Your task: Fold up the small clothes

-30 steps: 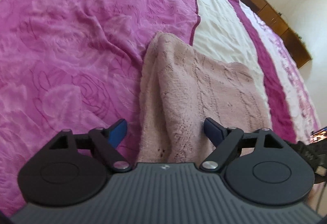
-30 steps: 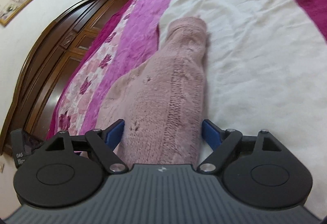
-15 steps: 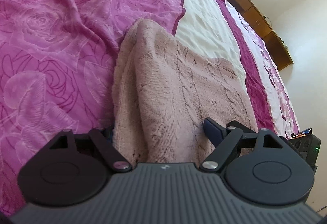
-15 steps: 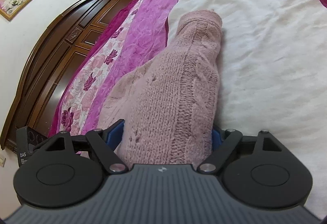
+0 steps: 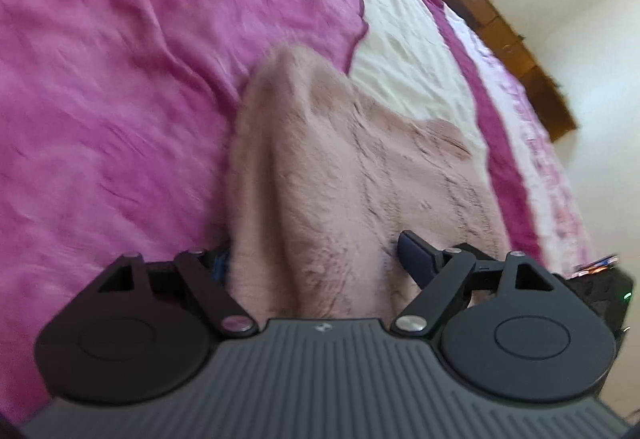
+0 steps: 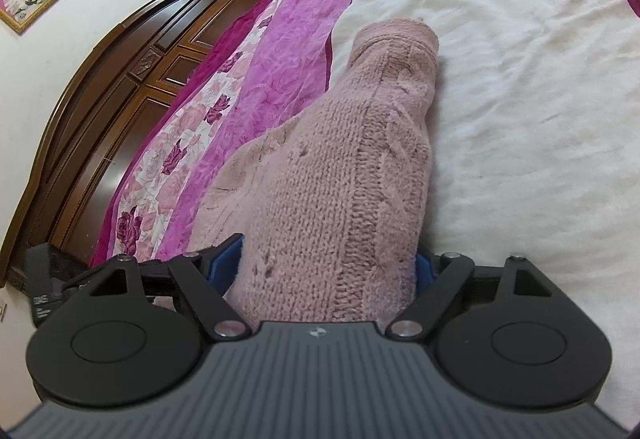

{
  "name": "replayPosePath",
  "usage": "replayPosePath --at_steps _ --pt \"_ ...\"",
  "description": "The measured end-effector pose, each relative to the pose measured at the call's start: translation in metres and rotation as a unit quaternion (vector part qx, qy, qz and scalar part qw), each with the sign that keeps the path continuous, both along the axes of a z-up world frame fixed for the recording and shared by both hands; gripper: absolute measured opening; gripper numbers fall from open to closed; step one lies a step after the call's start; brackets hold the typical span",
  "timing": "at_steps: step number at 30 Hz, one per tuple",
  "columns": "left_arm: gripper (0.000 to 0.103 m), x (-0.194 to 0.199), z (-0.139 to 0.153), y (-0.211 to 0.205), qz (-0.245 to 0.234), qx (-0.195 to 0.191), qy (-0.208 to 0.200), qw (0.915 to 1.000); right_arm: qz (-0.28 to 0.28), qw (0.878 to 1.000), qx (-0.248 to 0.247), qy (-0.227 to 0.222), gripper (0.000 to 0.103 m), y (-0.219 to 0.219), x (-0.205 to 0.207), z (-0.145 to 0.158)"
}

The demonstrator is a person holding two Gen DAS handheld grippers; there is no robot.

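Both grippers have pushed in since a second ago; the left gripper (image 5: 316, 259) and right gripper (image 6: 328, 267) now straddle the fuzzy pink cable-knit sweater (image 6: 344, 175), jaws apart, bunched on the bedspread (image 5: 120, 79).

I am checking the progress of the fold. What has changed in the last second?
Both grippers moved forward over the pink knitted garment: the right gripper and left gripper now have its edge between their fingers, though no firm grip shows. The bedspread stayed as it was.
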State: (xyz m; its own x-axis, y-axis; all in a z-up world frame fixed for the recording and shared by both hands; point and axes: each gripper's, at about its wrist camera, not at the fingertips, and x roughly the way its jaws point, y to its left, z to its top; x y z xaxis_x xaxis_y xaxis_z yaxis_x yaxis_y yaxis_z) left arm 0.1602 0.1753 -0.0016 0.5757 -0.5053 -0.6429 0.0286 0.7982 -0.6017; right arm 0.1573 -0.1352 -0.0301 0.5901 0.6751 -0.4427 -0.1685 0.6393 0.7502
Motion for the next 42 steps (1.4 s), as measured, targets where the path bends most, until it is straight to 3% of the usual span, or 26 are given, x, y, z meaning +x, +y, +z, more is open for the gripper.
replayPosePath --at_steps 1,3,5,10,14,18,22,26,29,39,42 --pt "0.079 0.002 -0.001 -0.001 0.002 -0.004 -0.002 1.0000 -0.001 1.000 -0.002 0.000 0.076 0.001 0.000 0.001" --pt "0.055 0.002 0.002 -0.003 0.007 -0.002 -0.004 1.0000 -0.008 1.000 0.000 0.003 0.063 0.000 0.000 0.004" --pt "0.046 0.000 0.009 0.000 0.012 -0.019 -0.007 0.9997 -0.012 1.000 0.006 0.004 0.057 -0.004 -0.001 0.012" --pt "0.044 -0.018 0.029 -0.007 -0.001 -0.045 -0.017 0.9989 -0.006 0.999 0.038 0.000 0.054 -0.017 -0.011 0.046" --pt "0.044 -0.042 0.041 -0.028 -0.017 -0.084 -0.012 0.9963 -0.006 1.000 0.024 -0.014 0.054 -0.041 -0.038 0.081" --pt "0.044 -0.063 0.047 -0.061 -0.051 -0.086 -0.005 0.9950 -0.016 1.000 -0.001 -0.009 0.054 -0.073 -0.076 0.099" --pt "0.044 -0.084 0.037 -0.095 -0.089 -0.041 0.005 0.9952 -0.037 0.998 -0.051 0.000 0.055 -0.094 -0.118 0.091" --pt "0.053 -0.097 0.018 -0.111 -0.099 0.049 0.004 0.9939 -0.046 0.992 -0.113 0.032 0.056 -0.099 -0.140 0.047" --pt "0.056 -0.104 0.016 -0.116 -0.099 0.073 -0.010 0.9923 -0.048 0.990 -0.130 -0.007 0.060 -0.097 -0.156 0.023" --pt "0.058 -0.112 0.044 -0.127 -0.094 0.165 -0.061 0.9800 -0.057 0.979 -0.192 -0.036 0.065 -0.092 -0.175 0.061" --pt "0.058 -0.107 0.044 -0.130 -0.093 0.173 -0.064 0.9784 -0.080 0.966 -0.237 -0.060 0.066 -0.091 -0.181 0.082"
